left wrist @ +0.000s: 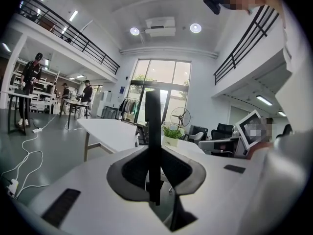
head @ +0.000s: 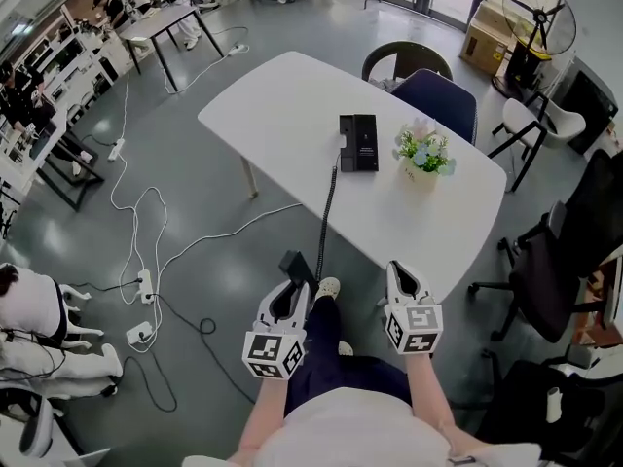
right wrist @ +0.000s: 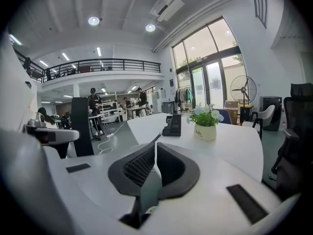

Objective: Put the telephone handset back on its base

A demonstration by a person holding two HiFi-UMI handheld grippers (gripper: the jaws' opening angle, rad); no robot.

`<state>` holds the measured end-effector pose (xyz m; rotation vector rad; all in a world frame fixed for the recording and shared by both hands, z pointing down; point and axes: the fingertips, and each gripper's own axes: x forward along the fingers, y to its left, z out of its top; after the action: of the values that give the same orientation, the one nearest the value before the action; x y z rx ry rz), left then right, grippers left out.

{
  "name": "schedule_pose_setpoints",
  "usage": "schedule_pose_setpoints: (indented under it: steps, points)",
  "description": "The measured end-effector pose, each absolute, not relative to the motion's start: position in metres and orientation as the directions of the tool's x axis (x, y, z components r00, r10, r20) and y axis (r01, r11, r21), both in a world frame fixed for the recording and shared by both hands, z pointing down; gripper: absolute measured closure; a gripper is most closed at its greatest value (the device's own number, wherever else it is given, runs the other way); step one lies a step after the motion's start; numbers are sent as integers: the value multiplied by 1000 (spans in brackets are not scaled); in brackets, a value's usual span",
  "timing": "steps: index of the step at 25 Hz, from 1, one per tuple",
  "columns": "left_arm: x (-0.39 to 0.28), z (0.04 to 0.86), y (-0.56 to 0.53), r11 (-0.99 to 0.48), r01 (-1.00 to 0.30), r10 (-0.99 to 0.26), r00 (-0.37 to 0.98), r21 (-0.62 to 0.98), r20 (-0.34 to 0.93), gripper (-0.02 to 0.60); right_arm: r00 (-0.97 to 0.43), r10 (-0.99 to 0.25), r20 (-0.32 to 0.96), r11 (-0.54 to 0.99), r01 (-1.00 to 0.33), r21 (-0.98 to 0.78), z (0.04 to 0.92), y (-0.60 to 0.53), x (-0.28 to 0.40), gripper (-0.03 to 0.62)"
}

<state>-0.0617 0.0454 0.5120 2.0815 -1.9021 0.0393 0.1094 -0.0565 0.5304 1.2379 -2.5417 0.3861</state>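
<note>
The black telephone base (head: pixel 358 142) lies near the middle of the white table (head: pixel 282 105). Its coiled cord (head: pixel 326 212) runs off the table's near edge down to the black handset (head: pixel 296 263). My left gripper (head: pixel 290 288) is shut on that handset below the table edge, close to the person's body. In the left gripper view the handset (left wrist: pixel 153 121) stands upright between the jaws of that gripper (left wrist: pixel 154 155). My right gripper (head: pixel 400 274) hovers at the table's near edge, shut and empty; in the right gripper view its gripper (right wrist: pixel 154 151) points toward the base (right wrist: pixel 173 125).
A small pot of flowers (head: pixel 421 156) stands on the table right of the base. Chairs (head: pixel 438 100) sit at the far side and a black office chair (head: pixel 560 261) at the right. Cables and power strips (head: pixel 141 285) lie on the floor at left.
</note>
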Motion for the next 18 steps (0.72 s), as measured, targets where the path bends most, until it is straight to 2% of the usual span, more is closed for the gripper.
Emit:
schedule_pose_setpoints:
  steps: [18]
  points:
    - [-102,505,-83,-190,-944,-940,255,271,226,503,-516,-763,390,512,-850,-124,521,-167,74,557]
